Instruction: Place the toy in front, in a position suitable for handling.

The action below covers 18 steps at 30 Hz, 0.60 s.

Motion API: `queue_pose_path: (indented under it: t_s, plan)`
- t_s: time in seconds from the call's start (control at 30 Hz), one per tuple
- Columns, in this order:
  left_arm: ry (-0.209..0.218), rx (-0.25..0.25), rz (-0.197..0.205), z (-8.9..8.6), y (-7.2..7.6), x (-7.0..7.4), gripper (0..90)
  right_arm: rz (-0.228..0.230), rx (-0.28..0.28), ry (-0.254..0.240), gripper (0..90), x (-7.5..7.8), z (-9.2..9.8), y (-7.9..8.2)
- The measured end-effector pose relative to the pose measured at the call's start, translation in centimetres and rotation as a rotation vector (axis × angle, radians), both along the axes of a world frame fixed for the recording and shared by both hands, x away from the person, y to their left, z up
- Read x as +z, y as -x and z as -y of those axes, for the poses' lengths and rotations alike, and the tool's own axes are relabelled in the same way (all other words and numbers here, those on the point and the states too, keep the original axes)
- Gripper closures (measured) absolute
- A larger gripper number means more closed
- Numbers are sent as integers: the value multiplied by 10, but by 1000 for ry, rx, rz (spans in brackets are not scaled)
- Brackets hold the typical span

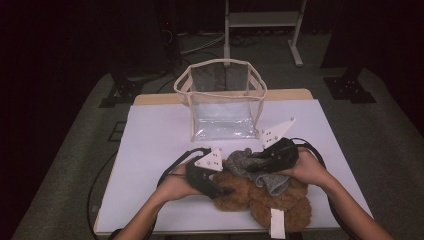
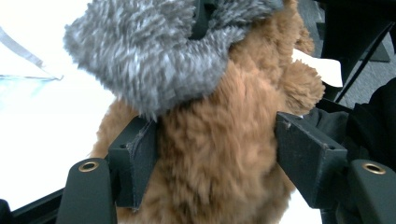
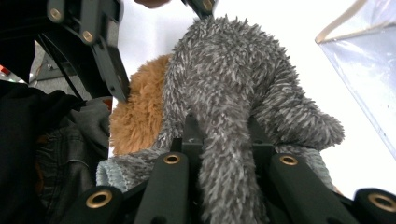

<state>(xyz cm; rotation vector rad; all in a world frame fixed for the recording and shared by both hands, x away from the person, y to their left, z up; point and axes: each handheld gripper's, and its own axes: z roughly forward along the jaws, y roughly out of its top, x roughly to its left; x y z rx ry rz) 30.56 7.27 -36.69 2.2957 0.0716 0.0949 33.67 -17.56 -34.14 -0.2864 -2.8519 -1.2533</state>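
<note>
A white tag (image 1: 276,222) hangs off the near end of the brown plush (image 1: 260,197); any print on it is too small to read, and nothing else on the table carries legible writing.

The plush lies on the white table (image 1: 160,135) at its near edge, between the two hands. The left gripper (image 1: 220,189) comes in from the left, and in the left gripper view the plush (image 2: 219,154) fills the gap between its jaws: the pad on the left of that view is sunk into the fur, the other stands at the fur's edge — whether both press I cannot tell, and the jaws sit part-way apart.

The grey fabric (image 1: 250,162) is draped over the top of the plush, on its far side. The right gripper (image 1: 255,159) reaches in from the right — its jaws are pinched tight on a fold of that fabric (image 3: 224,140), which rises straight up between them in the right gripper view (image 3: 227,158) and spreads above.

The plush is tan-orange with long shaggy pile and rounded lumps. The fabric is mottled grey and white, fuzzy, with a pale ribbed hem (image 3: 114,175).

Beyond them, well apart, a clear bag (image 1: 222,102) with cream trim stands upright and open on the table.
</note>
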Motion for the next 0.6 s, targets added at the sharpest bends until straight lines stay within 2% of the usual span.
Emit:
queue_pose_path:
  t_s: [0.2, 0.33, 0.43, 0.53, 0.6]
  plan:
    - [-15, -29, 2, -4, 6, -7, 362, 10, -37, -20, 747, 6, 17, -1]
    - [-22, -34, -9, -8, 9, -8, 376, 18, -56, -21, 747, 8, 28, 1]
    - [-16, -29, -3, -8, 8, -6, 374, 6, -64, -22, 747, 7, 31, 2]
    - [5, -5, 11, -4, 3, -3, 319, 2, -54, -17, 747, 4, 26, 1]
    - [7, 14, 3, 0, 0, -3, 268, -10, -46, -19, 747, 1, 21, 0]
